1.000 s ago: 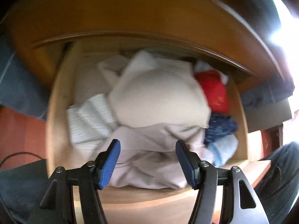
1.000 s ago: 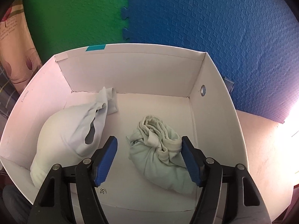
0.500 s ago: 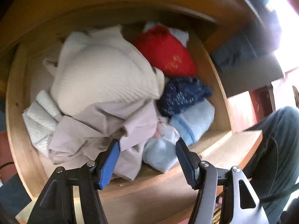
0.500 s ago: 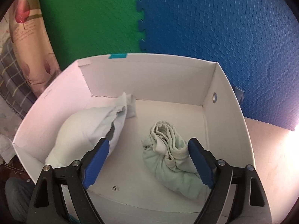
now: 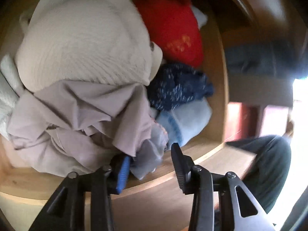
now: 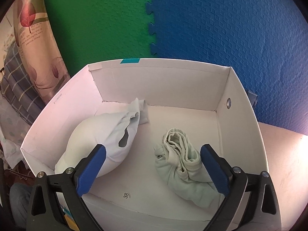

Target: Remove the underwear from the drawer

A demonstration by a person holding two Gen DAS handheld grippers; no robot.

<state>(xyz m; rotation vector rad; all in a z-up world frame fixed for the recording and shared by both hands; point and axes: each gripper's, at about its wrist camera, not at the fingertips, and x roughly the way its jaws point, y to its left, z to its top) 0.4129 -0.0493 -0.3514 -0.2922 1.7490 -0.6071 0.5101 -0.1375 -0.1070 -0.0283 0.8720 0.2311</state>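
- My left gripper [image 5: 149, 165] is down at the near edge of the drawer [image 5: 217, 88], and its jaws are closing around a pale bluish fold of underwear [image 5: 148, 157] that hangs between them. Whether the pads already press on it I cannot tell.
- That fold lies under the mauve garment [image 5: 77, 119], left of the light blue bundle [image 5: 188, 121].
- My right gripper [image 6: 153, 170] hovers over the white box [image 6: 240, 104], jaws opening wide and holding nothing; the pale green bundle [image 6: 182, 165] lies loose between them.
- Step in hand: the pick from the drawer.
- Next, I judge, the left jaws must finish the pinch, then lift slowly so the mauve cloth stays behind.
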